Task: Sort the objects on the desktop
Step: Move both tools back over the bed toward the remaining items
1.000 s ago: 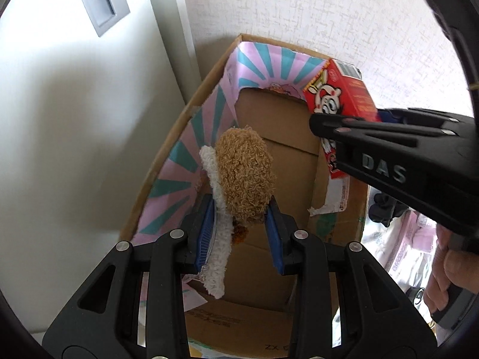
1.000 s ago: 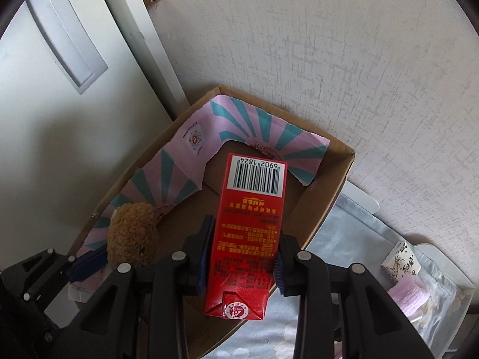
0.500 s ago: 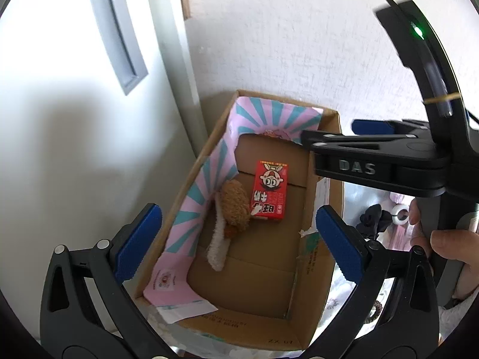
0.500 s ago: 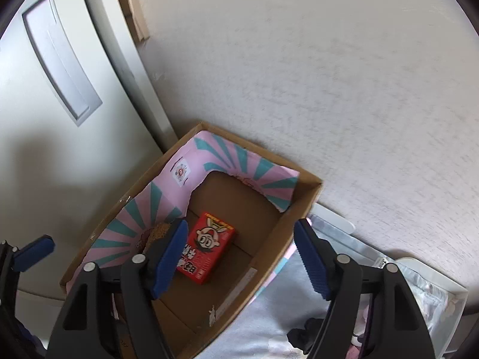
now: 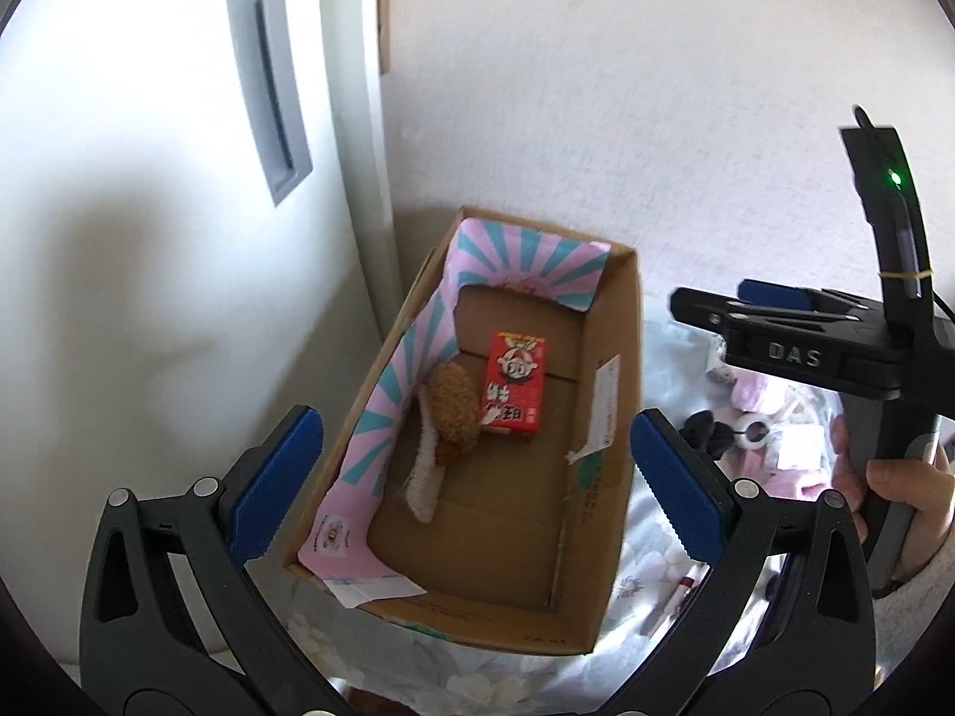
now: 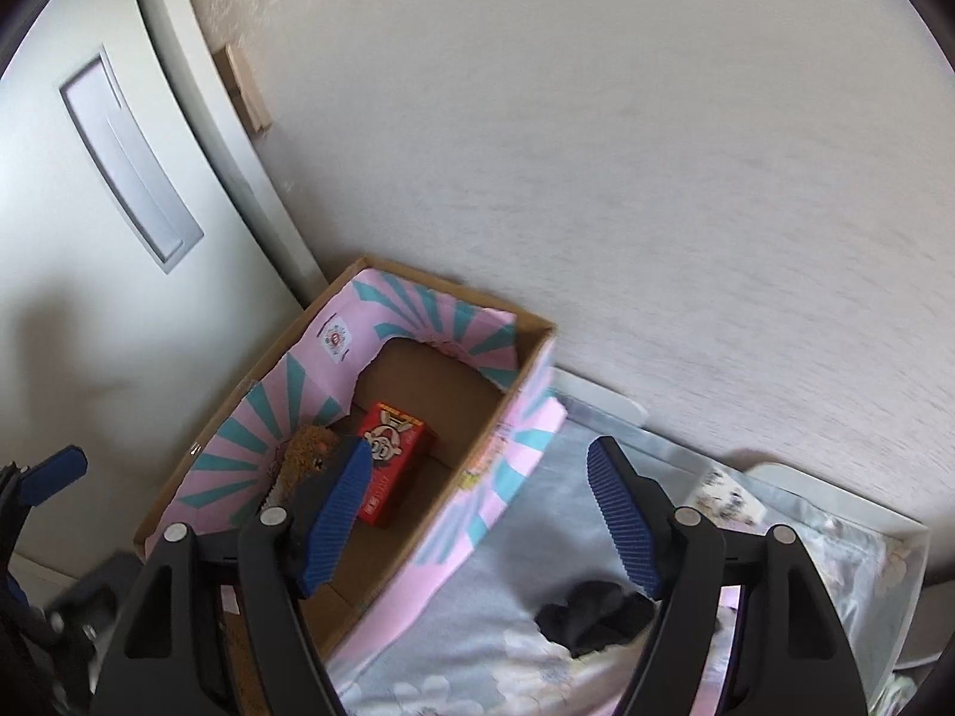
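Jaws spread wide and empty, the left gripper hangs above an open brown cardboard box lined with pink-and-teal striped paper. Inside, a red rectangular drink carton lies flat, printed face up, its long axis running near to far along the box. Touching its left side lies a brown curly plush toy with a white fuzzy strip, its long axis also near to far, slightly slanted. The right gripper stands right of the box, held by a hand.

From the right wrist, the right gripper's jaws are parted, nothing between them. The carton and toy lie in the box on a floral cloth.
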{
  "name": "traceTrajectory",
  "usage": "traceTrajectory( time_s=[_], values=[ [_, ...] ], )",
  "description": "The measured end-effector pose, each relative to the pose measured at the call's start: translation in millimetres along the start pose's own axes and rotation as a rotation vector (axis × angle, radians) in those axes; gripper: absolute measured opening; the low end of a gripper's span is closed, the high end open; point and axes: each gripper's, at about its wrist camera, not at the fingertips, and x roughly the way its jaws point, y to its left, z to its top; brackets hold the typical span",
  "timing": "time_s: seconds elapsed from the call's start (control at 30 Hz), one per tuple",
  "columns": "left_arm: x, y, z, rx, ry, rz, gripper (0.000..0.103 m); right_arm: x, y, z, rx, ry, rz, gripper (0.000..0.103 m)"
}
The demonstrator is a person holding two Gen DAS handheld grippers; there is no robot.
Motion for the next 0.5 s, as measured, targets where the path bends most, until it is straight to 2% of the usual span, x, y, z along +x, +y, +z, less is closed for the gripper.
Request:
traceTrajectory(
  time_s=[0.1,0.3,0.5],
  values=[
    [-14,-10,3,0.039,-0.032,0.004,0.103,-24,-15,-6,0.016,-0.027,-0.019,0.071],
    [-37,-34,6,0.094,-0.081,-0.064,0.103,-70,-58,-29,0.059,-0.072,-0.093,0.071],
    [-45,-61,6,0.146,-0.091,-0.122,0.103,-107,-101,-60,0.156,-0.097,-0.155,0.071]
  ],
)
